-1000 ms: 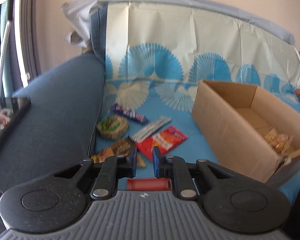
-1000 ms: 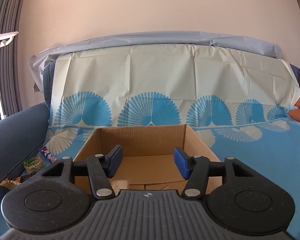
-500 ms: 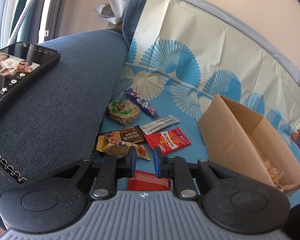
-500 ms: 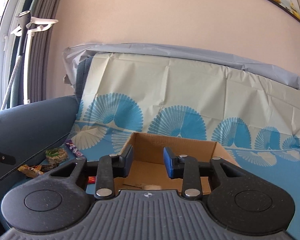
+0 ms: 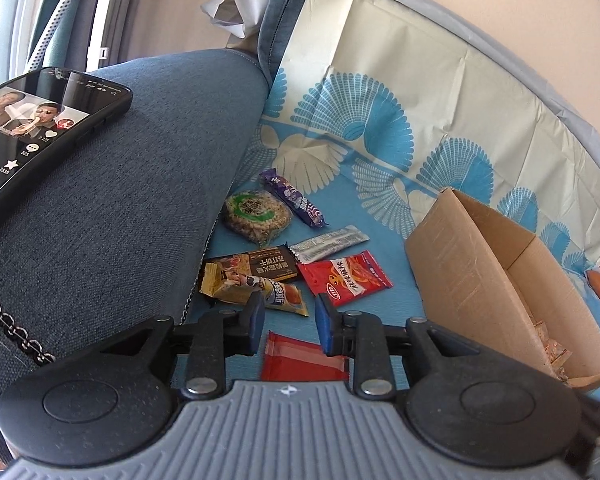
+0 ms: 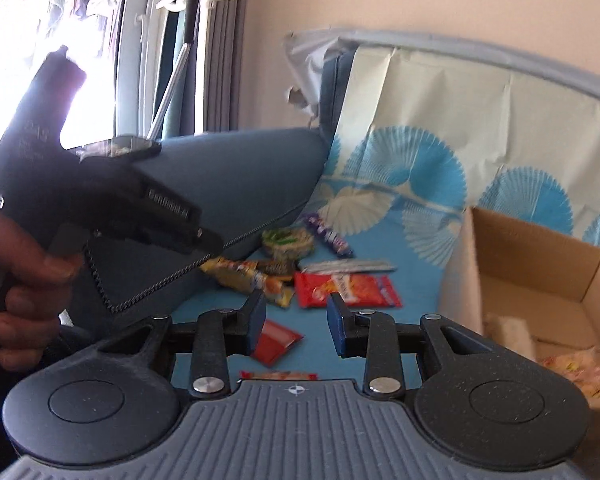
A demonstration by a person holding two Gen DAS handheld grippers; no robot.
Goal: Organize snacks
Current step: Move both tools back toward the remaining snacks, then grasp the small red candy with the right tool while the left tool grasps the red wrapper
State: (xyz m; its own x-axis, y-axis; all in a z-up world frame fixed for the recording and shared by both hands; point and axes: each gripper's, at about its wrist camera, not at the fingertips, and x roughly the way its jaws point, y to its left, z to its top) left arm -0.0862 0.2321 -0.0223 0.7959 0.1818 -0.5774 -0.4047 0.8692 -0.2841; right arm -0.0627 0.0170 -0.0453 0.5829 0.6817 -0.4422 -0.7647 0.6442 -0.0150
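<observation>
Several snack packets lie on the blue patterned cover beside the sofa armrest: a round rice cake, a purple bar, a silver stick, a dark bar, a yellow packet and a red packet. My left gripper hovers just short of them, its jaws opening with nothing gripped; a red wrapper lies under the gap. My right gripper is open and empty, above the same red wrapper and facing the red packet. The cardboard box on the right holds some packets.
A phone with a lit screen rests on the blue armrest, and a chain hangs down its side. In the right wrist view a hand holds the left tool close on the left. The box's near wall stands right of the snacks.
The right gripper swung left from above the box to the snack pile, and its jaws narrowed. The left gripper rolled and drew nearer the armrest, and its jaws parted a little.
</observation>
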